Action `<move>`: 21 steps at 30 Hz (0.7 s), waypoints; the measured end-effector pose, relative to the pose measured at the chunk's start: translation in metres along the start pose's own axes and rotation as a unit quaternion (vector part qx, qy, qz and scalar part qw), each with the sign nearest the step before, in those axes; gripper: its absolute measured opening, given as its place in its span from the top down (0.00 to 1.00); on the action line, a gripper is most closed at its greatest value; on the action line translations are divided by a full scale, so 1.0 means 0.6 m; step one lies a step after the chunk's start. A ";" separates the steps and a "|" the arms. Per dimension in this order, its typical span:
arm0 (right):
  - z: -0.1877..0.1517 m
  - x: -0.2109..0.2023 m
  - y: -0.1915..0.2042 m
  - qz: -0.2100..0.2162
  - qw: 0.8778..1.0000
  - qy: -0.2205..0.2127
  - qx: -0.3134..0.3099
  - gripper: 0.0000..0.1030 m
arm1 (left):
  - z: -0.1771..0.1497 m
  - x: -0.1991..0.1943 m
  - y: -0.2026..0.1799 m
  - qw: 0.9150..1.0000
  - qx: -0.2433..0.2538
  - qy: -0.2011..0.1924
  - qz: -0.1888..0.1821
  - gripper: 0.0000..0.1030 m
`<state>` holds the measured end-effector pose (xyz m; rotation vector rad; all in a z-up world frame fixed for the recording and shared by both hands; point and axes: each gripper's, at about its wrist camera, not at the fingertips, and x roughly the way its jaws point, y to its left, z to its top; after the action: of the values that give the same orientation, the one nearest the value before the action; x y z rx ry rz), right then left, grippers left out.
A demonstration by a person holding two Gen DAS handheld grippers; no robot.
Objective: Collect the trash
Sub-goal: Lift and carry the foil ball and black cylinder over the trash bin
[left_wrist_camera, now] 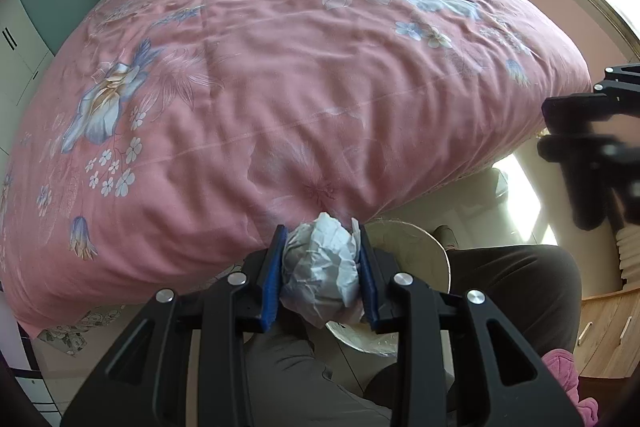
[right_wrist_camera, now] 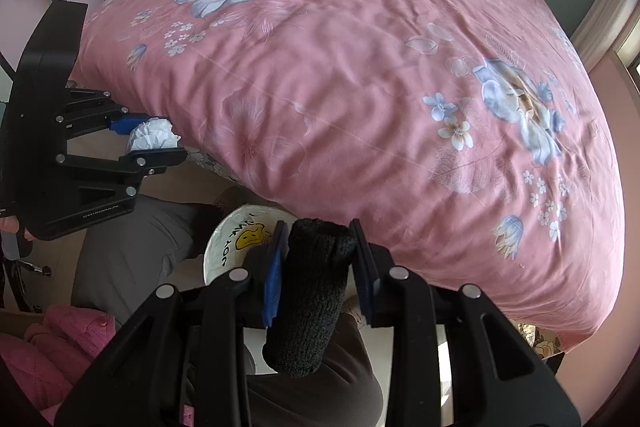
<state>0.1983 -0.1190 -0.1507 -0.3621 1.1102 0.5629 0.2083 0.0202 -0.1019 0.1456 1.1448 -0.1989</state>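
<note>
Pink flowered bedding (left_wrist_camera: 280, 67) fills the far half of both views, with the bin just below its near edge. My left gripper (left_wrist_camera: 322, 269) is clenched on a crumpled ball of white paper (left_wrist_camera: 320, 263), the blue pads pressing it from both sides. My right gripper (right_wrist_camera: 318, 263) is clamped on a rolled black sock (right_wrist_camera: 310, 299), which sticks out toward me past the pads. Just beyond each gripper sits the white-lined trash bin (right_wrist_camera: 224, 247), its bag printed with a yellow smiley; from the left wrist only part of its rim shows behind the paper. Grey trousers (left_wrist_camera: 516, 291) lie to either side of the bin, and a pink garment (right_wrist_camera: 60, 339) is near left in the right view.

I judge this as the drop-off step: both pieces are picked up and carried above the bin. Next I would centre each gripper over the opening, then release so paper and sock fall inside rather than onto the rim or floor.
</note>
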 end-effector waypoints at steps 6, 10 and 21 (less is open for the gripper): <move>-0.035 0.065 0.003 0.031 0.999 0.025 0.024 0.69 | -0.028 0.052 -0.010 1.000 0.005 0.028 -0.008 0.66; -0.056 0.107 0.000 0.044 0.997 0.040 0.043 0.69 | -0.045 0.090 -0.014 0.998 0.001 0.049 -0.025 0.66; -0.116 0.218 0.001 0.080 0.989 0.078 0.095 0.69 | -0.090 0.194 -0.046 0.994 0.010 0.101 -0.042 0.66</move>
<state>0.1894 -0.1241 -0.2985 -0.1525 1.3404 0.5717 0.2002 -0.0046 -0.2305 0.1371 1.3528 -0.2753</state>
